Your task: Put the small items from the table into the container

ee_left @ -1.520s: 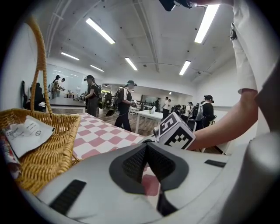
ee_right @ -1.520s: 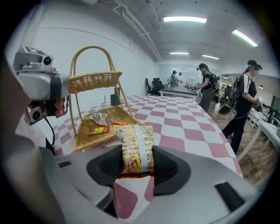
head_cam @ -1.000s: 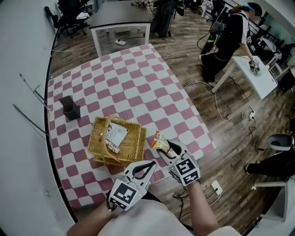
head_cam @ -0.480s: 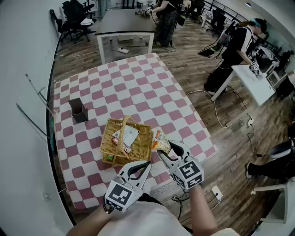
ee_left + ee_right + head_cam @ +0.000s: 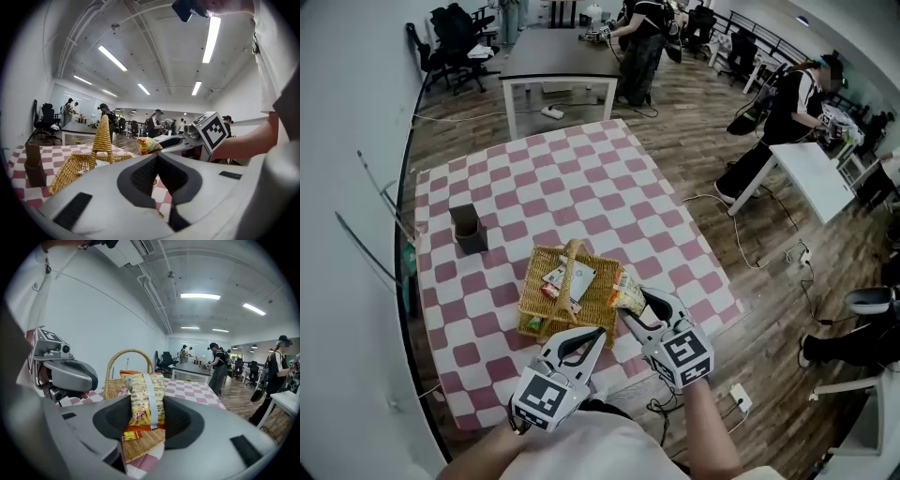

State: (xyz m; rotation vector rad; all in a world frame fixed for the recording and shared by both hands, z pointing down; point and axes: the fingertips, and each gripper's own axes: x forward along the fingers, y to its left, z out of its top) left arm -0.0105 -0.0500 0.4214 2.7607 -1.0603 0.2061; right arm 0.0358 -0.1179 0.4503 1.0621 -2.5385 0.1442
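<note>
A snack packet [image 5: 142,397] was held in the right gripper's [image 5: 636,303] jaws beside the basket [image 5: 546,298]; the left gripper's [image 5: 597,334] jaws were seen closed, empty.

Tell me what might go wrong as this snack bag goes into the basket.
1. The snack bag, pinched in the right gripper, could catch the basket's upright handle and drop outside onto the table.
2. The shut left gripper hangs close beside the basket and might knock it.

Dark box [image 5: 469,229] upright, far left; grey desk [image 5: 558,54] bkgd; white desk [image 5: 814,174] right, person [image 5: 789,108] beside.
</note>
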